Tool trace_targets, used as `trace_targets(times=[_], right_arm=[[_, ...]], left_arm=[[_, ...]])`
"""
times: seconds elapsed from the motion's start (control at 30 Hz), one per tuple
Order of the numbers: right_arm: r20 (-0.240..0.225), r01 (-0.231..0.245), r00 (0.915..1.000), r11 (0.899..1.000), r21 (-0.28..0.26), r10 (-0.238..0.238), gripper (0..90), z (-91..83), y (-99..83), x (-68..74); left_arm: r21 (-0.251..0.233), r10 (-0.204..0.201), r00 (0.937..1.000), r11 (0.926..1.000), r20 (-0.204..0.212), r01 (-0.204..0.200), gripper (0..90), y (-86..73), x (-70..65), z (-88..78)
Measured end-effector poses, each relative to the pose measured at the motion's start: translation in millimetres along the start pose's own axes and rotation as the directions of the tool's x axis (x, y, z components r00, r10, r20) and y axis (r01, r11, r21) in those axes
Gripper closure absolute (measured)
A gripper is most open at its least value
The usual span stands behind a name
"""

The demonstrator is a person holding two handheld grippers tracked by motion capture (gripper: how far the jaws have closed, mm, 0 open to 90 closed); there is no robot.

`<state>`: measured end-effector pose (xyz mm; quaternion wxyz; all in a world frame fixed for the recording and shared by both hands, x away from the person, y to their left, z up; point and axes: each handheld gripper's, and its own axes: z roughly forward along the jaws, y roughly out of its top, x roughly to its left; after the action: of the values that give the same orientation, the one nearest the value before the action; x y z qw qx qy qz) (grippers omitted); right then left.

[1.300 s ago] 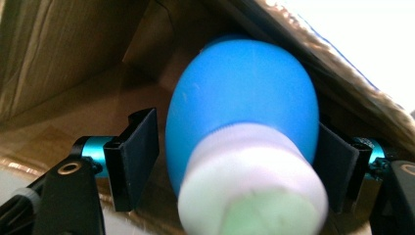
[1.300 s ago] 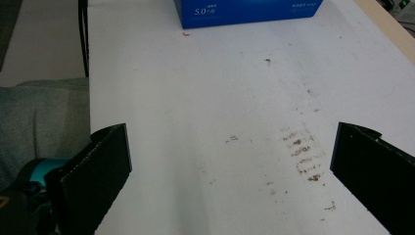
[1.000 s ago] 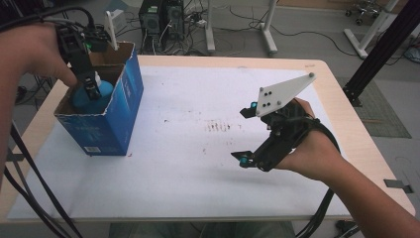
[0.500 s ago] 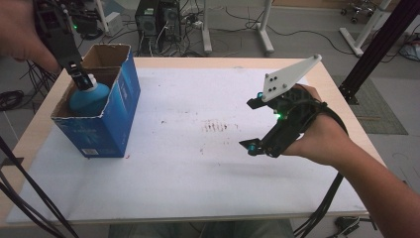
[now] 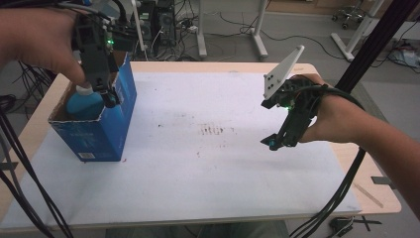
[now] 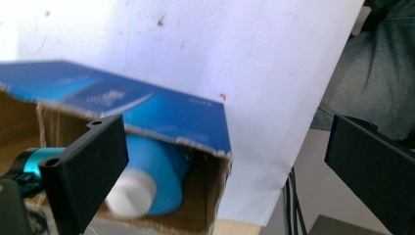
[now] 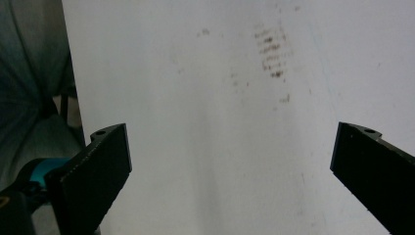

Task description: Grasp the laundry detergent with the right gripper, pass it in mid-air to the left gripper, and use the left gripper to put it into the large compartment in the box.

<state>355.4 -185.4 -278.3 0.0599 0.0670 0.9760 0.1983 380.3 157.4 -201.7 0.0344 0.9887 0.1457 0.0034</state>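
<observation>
Item: blue bottle (image 5: 85, 103) with white cap (image 6: 130, 195), lodged inside the blue cardboard box (image 5: 113, 130) at the far left of the table (image 5: 208, 193).

Progress: the placing step looks done. The bottle rests within the box walls, below the torn rim, with nothing gripping it. What is left, by judgement, is only to draw the left hand clear; whether more items are to follow cannot be told, as the white sheet (image 5: 223, 163) carries nothing but faint brown marks (image 5: 216, 130).

Left gripper (image 5: 105, 95): held above the box opening, its tips close over the bottle's upper end. Its jaws have just been opening and stand wide apart in the left gripper view, with nothing pinched between them; the bottle lies beyond and below the left jaw.

Right gripper (image 5: 276, 141): well apart from the box, at the right of the table, hovering over the bare sheet. Jaws spread wide, holding nothing.

Orientation of bottle: in the high view the capped end is uppermost, toward the far left corner of the box, the rounded blue body below it. Long axis therefore runs steeply up and down, leaning somewhat; the exact tilt cannot be told, since the box wall hides the lower body.
</observation>
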Motion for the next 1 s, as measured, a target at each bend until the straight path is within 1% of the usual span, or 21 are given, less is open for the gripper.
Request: trace_targets(times=[0.03,0.07,0.1,0.17,0.2,0.23,0.33,0.37,0.4,0.43,0.47,0.5,0.57,0.6,0.63,0.7,0.77,0.8,0.87,0.9,1.0], right_arm=[[0.000,0.000,1.0000,1.000,0.000,0.000,0.7,0.0,0.0,0.0],[-0.005,0.002,1.0000,1.000,0.022,-0.002,0.7,-0.2,-2.0,-0.7],[-0.009,0.009,0.9999,0.997,0.076,-0.009,0.7,-1.1,-6.4,-2.0],[-0.022,0.013,0.9997,0.994,0.111,-0.010,0.7,-1.0,-10.5,-2.7],[-0.023,0.011,0.9997,0.990,0.138,-0.007,0.7,-1.4,-12.1,-2.2],[-0.029,0.012,0.9996,0.988,0.153,-0.007,0.7,-1.1,-13.8,-1.9],[-0.040,0.024,0.9991,0.978,0.207,-0.016,0.7,0.4,-17.8,-1.4],[-0.039,0.018,0.9992,0.972,0.233,-0.009,0.7,1.4,-18.9,-0.2],[-0.040,0.029,0.9990,0.969,0.246,-0.019,0.7,3.3,-20.0,-0.2],[-0.040,0.029,0.9990,0.969,0.246,-0.019,0.7,3.3,-20.0,-0.2],[-0.044,0.025,0.9989,0.965,0.261,-0.014,0.6,5.4,-21.0,1.1],[-0.050,0.036,0.9985,0.958,0.285,-0.023,0.7,9.4,-22.5,3.0],[-0.052,0.042,0.9983,0.954,0.296,-0.028,0.7,11.8,-23.3,4.7],[-0.052,0.042,0.9983,0.954,0.296,-0.028,0.7,11.8,-23.3,4.7],[-0.051,0.041,0.9984,0.952,0.302,-0.027,0.6,12.4,-23.3,8.0],[-0.050,0.047,0.9982,0.953,0.300,-0.034,0.6,11.5,-22.8,9.0],[-0.051,0.042,0.9983,0.953,0.301,-0.027,0.7,10.9,-22.6,9.8],[-0.050,0.048,0.9982,0.952,0.302,-0.035,0.6,10.8,-22.7,10.3],[-0.048,0.045,0.9984,0.951,0.307,-0.032,0.6,10.4,-22.6,10.9],[-0.051,0.051,0.9980,0.950,0.308,-0.037,0.6,9.8,-22.5,10.8],[-0.047,0.055,0.9980,0.952,0.302,-0.042,0.7,7.9,-21.8,10.4]], left_arm=[[0.000,0.000,1.0000,1.0000,0.000,0.000,2.2,0.0,0.0,0.0],[0.005,0.025,0.9997,0.9997,0.000,-0.025,2.2,5.8,-0.7,4.5],[0.004,0.031,0.9995,0.9995,0.004,-0.031,1.6,8.1,-1.1,6.3],[0.005,0.050,0.9988,0.9987,-0.002,-0.050,1.6,13.3,-1.4,9.6],[0.007,0.053,0.9986,0.9985,-0.001,-0.053,1.6,16.0,-2.1,10.8],[0.007,0.063,0.9980,0.9980,0.002,-0.063,1.6,18.9,-2.1,12.0],[0.004,0.092,0.9958,0.9958,0.001,-0.092,1.6,28.0,-2.6,15.5],[0.003,0.096,0.9953,0.9953,0.003,-0.096,1.6,30.9,-2.7,16.2],[0.002,0.104,0.9946,0.9946,0.003,-0.104,1.6,33.6,-2.6,16.9],[0.002,0.104,0.9946,0.9946,0.003,-0.104,1.6,33.6,-2.6,16.9],[-0.006,0.113,0.9936,0.9935,0.001,-0.113,1.6,38.2,-2.9,18.4],[-0.005,0.117,0.9931,0.9931,0.002,-0.117,1.6,39.6,-2.8,18.7],[-0.008,0.119,0.9929,0.9929,0.006,-0.119,1.6,42.5,-3.5,19.8],[-0.008,0.119,0.9929,0.9929,0.006,-0.119,1.6,42.5,-3.5,19.8],[-0.005,0.131,0.9912,0.9914,0.016,-0.131,1.6,46.0,-4.1,21.0],[-0.006,0.132,0.9911,0.9912,0.016,-0.132,1.6,47.8,-4.4,21.6],[-0.005,0.137,0.9905,0.9906,0.016,-0.137,1.6,48.9,-4.4,21.7],[-0.003,0.136,0.9905,0.9907,0.020,-0.136,1.6,50.8,-4.3,21.6],[-0.003,0.137,0.9905,0.9906,0.017,-0.137,1.6,51.5,-4.5,21.4],[-0.002,0.137,0.9904,0.9905,0.018,-0.137,1.6,52.3,-4.5,21.1],[-0.005,0.142,0.9897,0.9899,0.016,-0.142,1.6,54.5,-4.0,20.2]])
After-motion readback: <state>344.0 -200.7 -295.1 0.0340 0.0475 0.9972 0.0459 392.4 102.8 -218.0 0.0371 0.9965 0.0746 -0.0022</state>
